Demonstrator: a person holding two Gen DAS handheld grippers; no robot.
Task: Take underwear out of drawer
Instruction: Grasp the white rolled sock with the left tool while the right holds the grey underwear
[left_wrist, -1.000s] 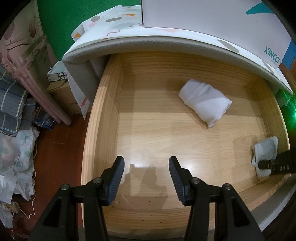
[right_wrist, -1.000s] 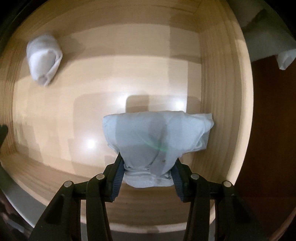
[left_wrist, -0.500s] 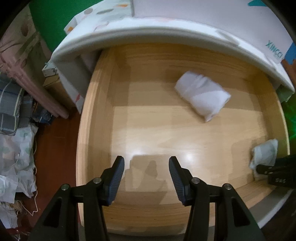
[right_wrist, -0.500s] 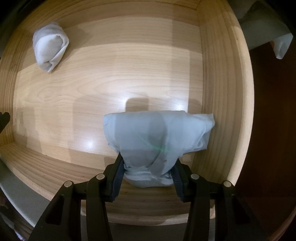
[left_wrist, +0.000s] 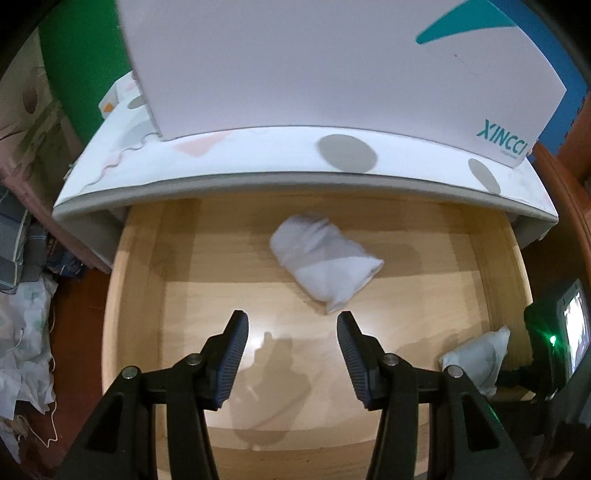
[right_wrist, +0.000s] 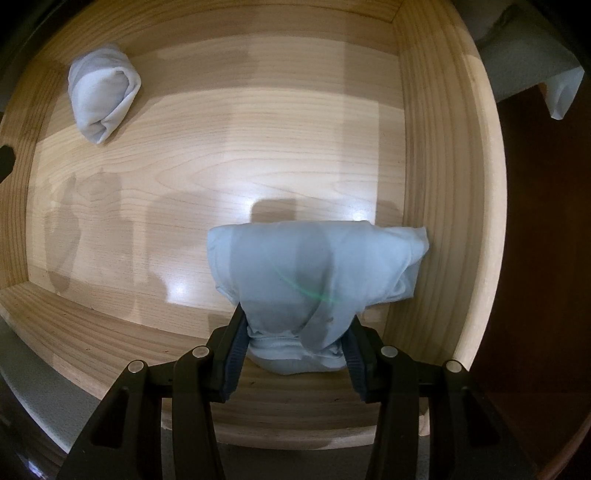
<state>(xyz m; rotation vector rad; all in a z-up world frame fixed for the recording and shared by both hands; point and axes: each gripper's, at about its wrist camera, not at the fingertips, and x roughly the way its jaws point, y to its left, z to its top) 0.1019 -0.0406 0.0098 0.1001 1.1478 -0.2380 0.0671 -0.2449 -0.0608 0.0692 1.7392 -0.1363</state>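
Right gripper (right_wrist: 295, 347) clamps pale blue underwear (right_wrist: 314, 273), lower centre of frame, low over drawer (right_wrist: 436, 155) floor. Left gripper (left_wrist: 291, 354) half-wide, empty; white roll (left_wrist: 325, 266) just above it. Risk: loose overhanging fold snags drawer wall during lift, pulls cloth free.

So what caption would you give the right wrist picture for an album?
Right gripper clamped on a pale blue folded underwear inside the wooden drawer, a second rolled piece lying in the far corner.
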